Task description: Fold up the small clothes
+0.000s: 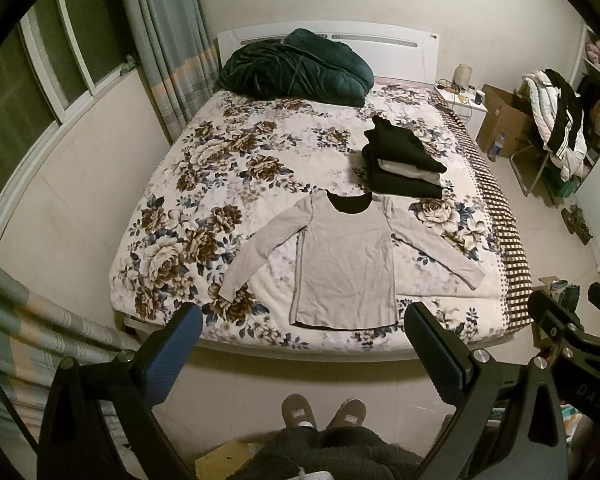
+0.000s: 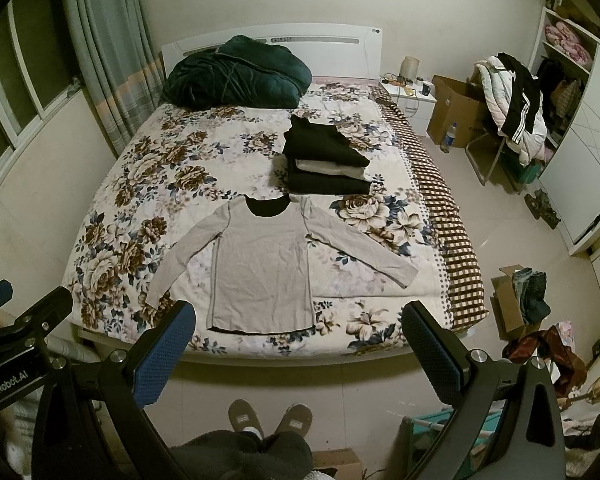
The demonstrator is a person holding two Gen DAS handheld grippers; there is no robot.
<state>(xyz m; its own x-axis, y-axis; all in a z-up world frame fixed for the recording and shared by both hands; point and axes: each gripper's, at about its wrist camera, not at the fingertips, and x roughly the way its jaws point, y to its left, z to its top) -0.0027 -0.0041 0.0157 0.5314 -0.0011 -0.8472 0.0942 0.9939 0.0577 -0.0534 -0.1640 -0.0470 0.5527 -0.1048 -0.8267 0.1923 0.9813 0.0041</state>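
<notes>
A light grey long-sleeved top (image 1: 342,258) (image 2: 260,264) lies flat on the bed's near end, both sleeves spread out, its dark collar facing the headboard. Behind it to the right sits a stack of folded black and white clothes (image 1: 404,158) (image 2: 326,160). My left gripper (image 1: 302,356) hangs open above the floor in front of the bed, nothing between its fingers. My right gripper (image 2: 300,354) is open too, held at the same height, short of the top's hem. Each gripper shows at the edge of the other's view.
The bed (image 1: 204,184) (image 2: 148,168) has a floral cover, with a dark green quilt (image 1: 296,68) (image 2: 236,72) bunched at the headboard. A nightstand (image 2: 410,98), cardboard boxes (image 2: 508,304), a chair piled with jackets (image 2: 512,100) and a wardrobe stand right. Slippered feet (image 1: 324,410) stand below. Curtains hang left.
</notes>
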